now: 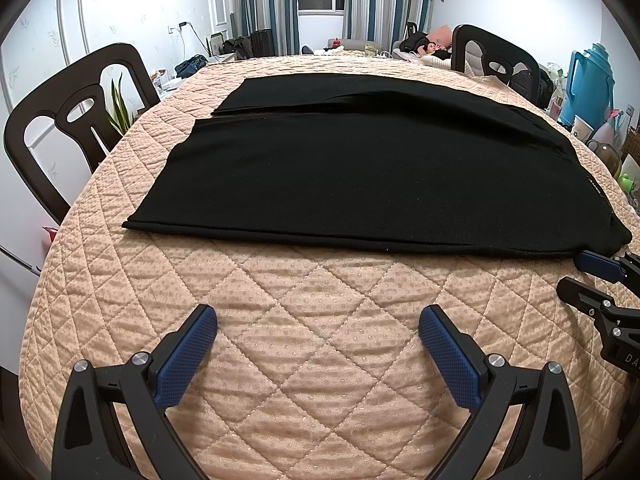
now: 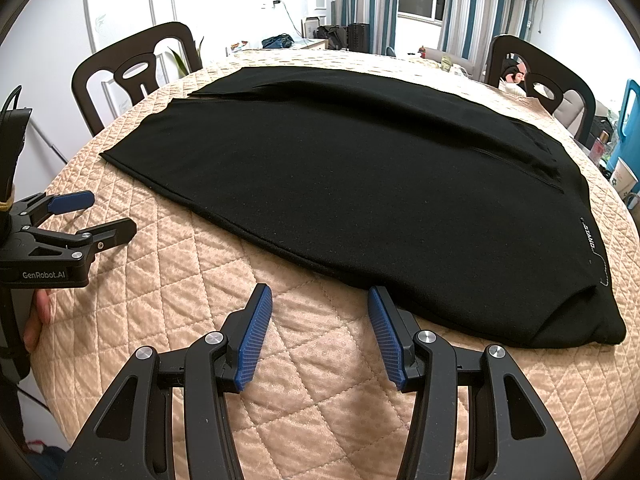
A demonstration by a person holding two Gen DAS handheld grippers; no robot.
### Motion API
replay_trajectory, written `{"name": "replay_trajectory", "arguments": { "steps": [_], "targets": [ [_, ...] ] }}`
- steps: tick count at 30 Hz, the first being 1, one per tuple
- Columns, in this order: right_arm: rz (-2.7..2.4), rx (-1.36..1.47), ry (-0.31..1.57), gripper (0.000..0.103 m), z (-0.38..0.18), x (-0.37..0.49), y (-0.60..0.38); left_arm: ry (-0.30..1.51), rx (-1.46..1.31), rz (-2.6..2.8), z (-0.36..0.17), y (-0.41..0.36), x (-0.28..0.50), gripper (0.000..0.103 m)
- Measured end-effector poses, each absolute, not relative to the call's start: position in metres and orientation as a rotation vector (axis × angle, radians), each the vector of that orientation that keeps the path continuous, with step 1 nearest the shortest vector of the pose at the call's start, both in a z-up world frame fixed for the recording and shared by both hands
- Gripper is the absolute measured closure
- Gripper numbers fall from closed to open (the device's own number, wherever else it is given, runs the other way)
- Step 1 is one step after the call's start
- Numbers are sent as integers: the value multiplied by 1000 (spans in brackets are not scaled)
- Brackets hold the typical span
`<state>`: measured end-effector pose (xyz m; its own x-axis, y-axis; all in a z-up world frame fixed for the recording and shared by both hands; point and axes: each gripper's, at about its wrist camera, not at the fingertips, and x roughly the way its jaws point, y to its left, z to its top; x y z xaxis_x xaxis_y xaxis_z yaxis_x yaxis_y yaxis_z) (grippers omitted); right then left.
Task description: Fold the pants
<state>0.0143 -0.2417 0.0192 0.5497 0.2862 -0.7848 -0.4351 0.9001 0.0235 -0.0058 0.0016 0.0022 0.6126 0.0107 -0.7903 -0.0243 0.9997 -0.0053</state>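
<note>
currently we list: 1 pair of black pants (image 1: 360, 176), spread flat on a peach quilted table cover (image 1: 320, 320), its 2 legs side by side with a slit between them toward the far left, the waist end bunched at the right near the table edge; a small white label shows near that end in the right wrist view

our left gripper (image 1: 318, 330) has its jaws spread wide over bare quilt, holding nothing, set apart from the pants' near hem; its blue pads (image 1: 188, 360) face each other across the gap

our right gripper (image 2: 320, 322) is likewise parted and empty, its right pad (image 2: 384, 332) just beside the near edge of the pants; whether it touches the cloth we cannot tell

2 dark chairs (image 1: 76, 120) stand at the far side; 1 blue jug (image 1: 592, 80) sits off to the right
</note>
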Motion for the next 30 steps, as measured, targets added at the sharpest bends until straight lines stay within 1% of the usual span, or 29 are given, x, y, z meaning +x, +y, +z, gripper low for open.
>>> {"name": "replay_trajectory", "arguments": {
  "steps": [30],
  "targets": [
    [430, -181, 892, 52, 19, 14, -242, 911, -16, 25, 2, 3, -5, 0]
  ]
}}
